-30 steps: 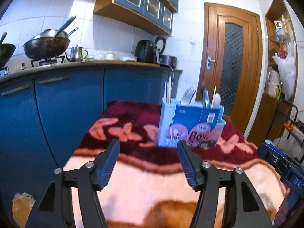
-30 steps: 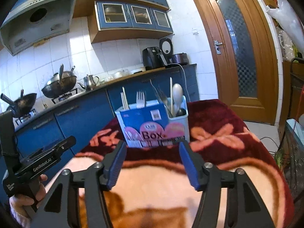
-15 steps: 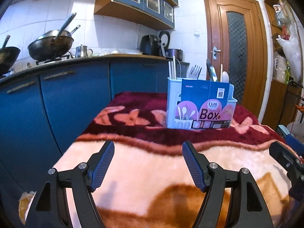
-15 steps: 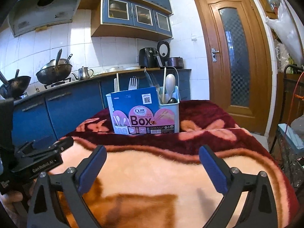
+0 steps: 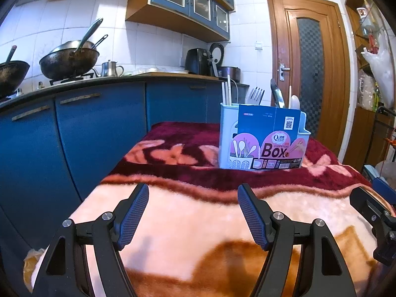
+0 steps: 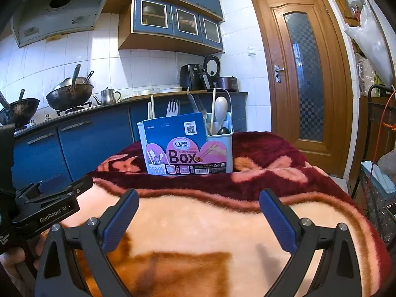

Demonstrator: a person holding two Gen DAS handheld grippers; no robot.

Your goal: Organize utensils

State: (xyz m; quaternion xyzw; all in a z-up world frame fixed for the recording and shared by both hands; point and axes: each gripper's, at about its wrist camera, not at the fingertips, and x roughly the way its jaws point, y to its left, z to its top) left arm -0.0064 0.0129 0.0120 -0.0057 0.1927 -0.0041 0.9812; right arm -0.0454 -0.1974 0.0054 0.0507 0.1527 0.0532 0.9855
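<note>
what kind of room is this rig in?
A home kitchen, most likely: a wok on a gas burner, blue cabinets under a tiled wall, and an air fryer on the counter. The utensil caddy stands on a blanket-covered surface.

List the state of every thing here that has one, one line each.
Left gripper: open, empty, above the blanket.
Right gripper: open, empty, above the blanket.
Utensil box: upright on the blanket, holding utensils.
Fork: upright in the box, tines up.
Spoon: upright in the box's right compartment, bowl up.
Chopsticks: standing in the box's left end.
Door: shut.
Wall cabinets: doors shut.
</note>
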